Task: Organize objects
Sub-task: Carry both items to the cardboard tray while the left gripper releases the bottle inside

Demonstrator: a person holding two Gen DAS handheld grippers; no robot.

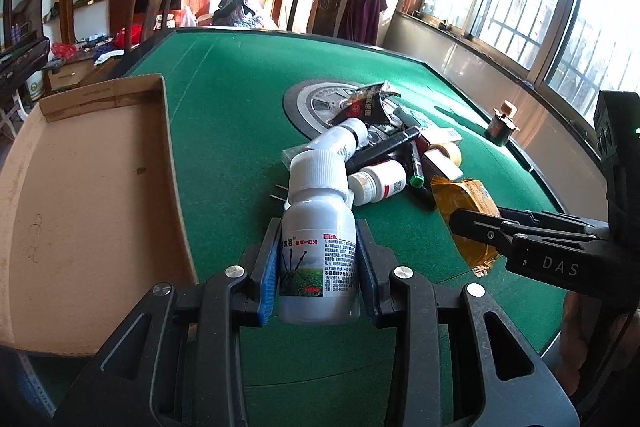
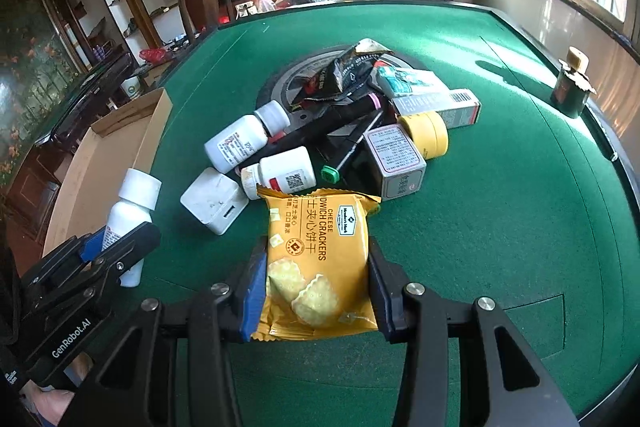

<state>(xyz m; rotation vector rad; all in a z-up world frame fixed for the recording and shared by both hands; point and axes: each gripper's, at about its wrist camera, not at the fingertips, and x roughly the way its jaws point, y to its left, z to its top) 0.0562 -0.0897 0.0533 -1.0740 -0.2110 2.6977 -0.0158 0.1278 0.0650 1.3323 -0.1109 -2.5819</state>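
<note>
**Two hand-held grippers, each holding one item above the green surface**

The left hand-held gripper point(image 1: 318, 267) pinches a white pesticide bottle point(image 1: 318, 239) by its labelled body, the blue pads point(image 1: 269, 279) pressed against both sides, the ribbed white cap pointing away from the camera; the bottle shows again in the right wrist view point(image 2: 130, 215), held beside the open cardboard box point(image 1: 92, 195) that lies at the left edge of the green surface point(image 1: 240, 99). The right hand-held gripper point(image 2: 318, 279) is closed on a yellow cracker packet point(image 2: 318, 259), gripped at its two long sides; whether the packet touches the felt cannot be told. Beyond both lies a heap of items over the round centre plate point(image 2: 280, 83): two white pill bottles point(image 2: 244, 139) on their sides; a white charger block point(image 2: 212, 201); a roll of yellow tape point(image 2: 426, 133); small cartons point(image 2: 400, 159); a black snack wrapper point(image 2: 352, 67); a green-capped pen point(image 2: 330, 173). A small dark bottle point(image 2: 570, 87) stands upright, well apart, near the right rim.
</note>
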